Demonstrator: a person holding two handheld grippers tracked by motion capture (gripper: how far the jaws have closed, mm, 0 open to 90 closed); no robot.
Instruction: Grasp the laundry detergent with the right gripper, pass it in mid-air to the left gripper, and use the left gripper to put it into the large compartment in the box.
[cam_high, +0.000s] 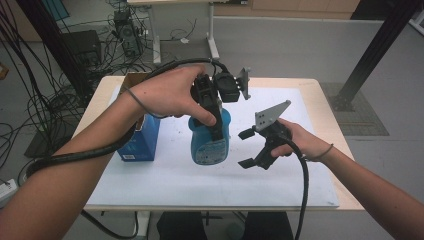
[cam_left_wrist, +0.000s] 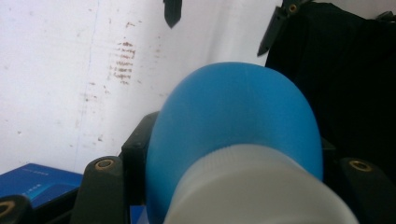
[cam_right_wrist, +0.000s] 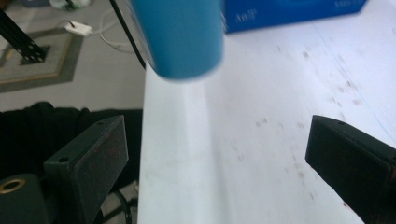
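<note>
A blue bottle (cam_high: 210, 145) hangs above the white mat, with my left gripper (cam_high: 215, 124) shut on its upper part from above. In the left gripper view the bottle's blue shoulder (cam_left_wrist: 233, 112) and white cap (cam_left_wrist: 252, 186) sit between the two black jaws of the left gripper (cam_left_wrist: 231, 186). My right gripper (cam_high: 245, 148) stands open just right of the bottle, its jaws turned toward it and apart from it. Through the open right gripper (cam_right_wrist: 219, 163) I see the bottle's bottom end (cam_right_wrist: 180, 37), blurred, above the mat.
A dark blue box (cam_high: 142, 140) stands on the mat (cam_high: 280, 180) left of the bottle; it is the blue box (cam_right_wrist: 289, 11) at the top of the right gripper view. A cardboard box (cam_high: 132, 79) sits behind it. Cables lie on the floor at the left.
</note>
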